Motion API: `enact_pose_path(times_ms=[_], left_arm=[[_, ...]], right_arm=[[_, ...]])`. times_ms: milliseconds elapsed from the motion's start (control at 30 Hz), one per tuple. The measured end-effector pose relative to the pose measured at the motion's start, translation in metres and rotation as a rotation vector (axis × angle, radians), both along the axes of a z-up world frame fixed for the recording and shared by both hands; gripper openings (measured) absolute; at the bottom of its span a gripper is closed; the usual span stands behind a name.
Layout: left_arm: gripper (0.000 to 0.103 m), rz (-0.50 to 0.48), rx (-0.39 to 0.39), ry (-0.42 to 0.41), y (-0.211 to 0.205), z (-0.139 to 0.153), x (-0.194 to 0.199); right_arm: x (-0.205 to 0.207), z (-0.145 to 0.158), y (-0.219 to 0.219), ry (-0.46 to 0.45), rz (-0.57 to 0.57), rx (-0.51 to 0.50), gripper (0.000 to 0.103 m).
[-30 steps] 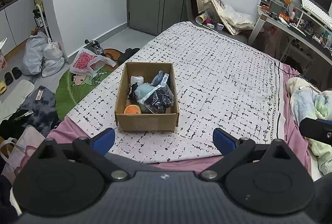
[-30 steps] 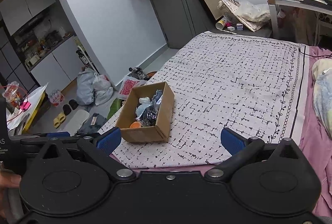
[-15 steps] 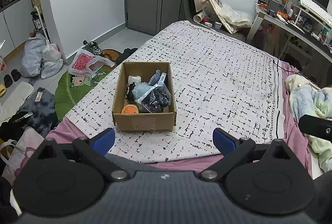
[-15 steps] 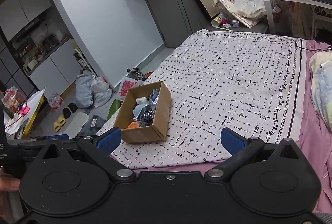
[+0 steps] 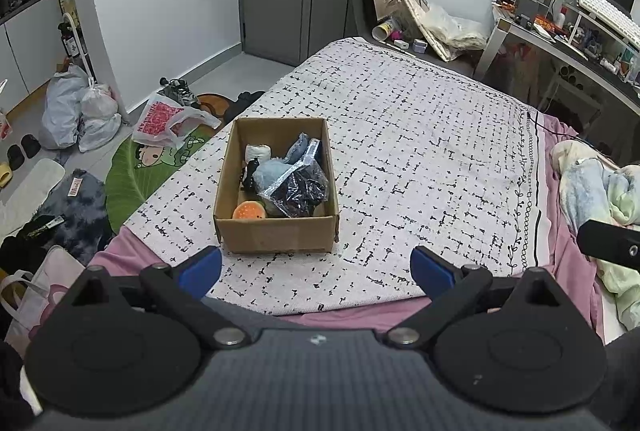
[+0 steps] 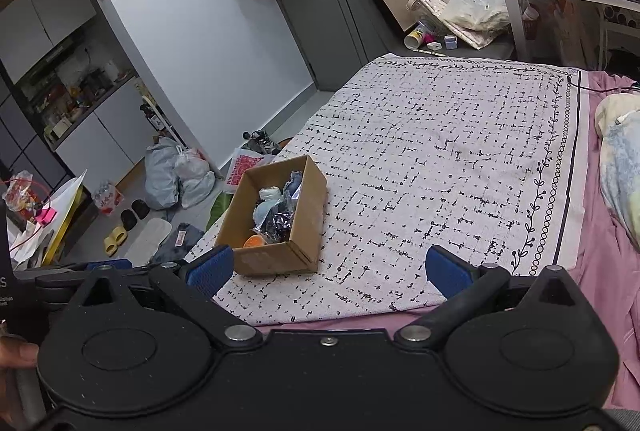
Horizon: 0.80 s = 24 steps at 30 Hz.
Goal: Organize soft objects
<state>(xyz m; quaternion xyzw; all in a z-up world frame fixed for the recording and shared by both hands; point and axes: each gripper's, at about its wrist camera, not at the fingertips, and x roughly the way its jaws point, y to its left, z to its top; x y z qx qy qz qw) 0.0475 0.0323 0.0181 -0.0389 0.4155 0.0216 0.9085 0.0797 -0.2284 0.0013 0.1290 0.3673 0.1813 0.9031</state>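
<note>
A brown cardboard box (image 5: 276,237) sits on the patterned white blanket (image 5: 420,151) near the bed's front left corner. It holds soft things: an orange plush (image 5: 249,210), a clear bag of dark cloth (image 5: 298,191), a light blue plush (image 5: 272,169) and a white roll (image 5: 258,152). My left gripper (image 5: 316,269) is open and empty, hanging just in front of the box. My right gripper (image 6: 328,271) is open and empty, higher and further back; the box (image 6: 280,257) shows at its left finger.
A bundle of pale bedding (image 5: 592,191) lies at the bed's right side. Bags (image 5: 80,111), slippers and a green mat (image 5: 148,171) clutter the floor on the left. A desk (image 5: 568,47) with a keyboard stands at the far right. A pink sheet edges the bed.
Both grippers have drawn back and risen a little, so the box looks slightly farther and smaller. Both stay open. Nothing on the bed has moved.
</note>
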Motion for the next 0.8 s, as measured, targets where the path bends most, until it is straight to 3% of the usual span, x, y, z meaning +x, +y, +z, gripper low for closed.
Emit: enact_pose_path(times_ms=[800], left_arm=[[0.1, -0.019, -0.045, -0.035, -0.0077, 0.0004, 0.0047]], right_arm=[[0.0031, -0.0066, -0.0057, 0.007, -0.011, 0.02, 0.103]])
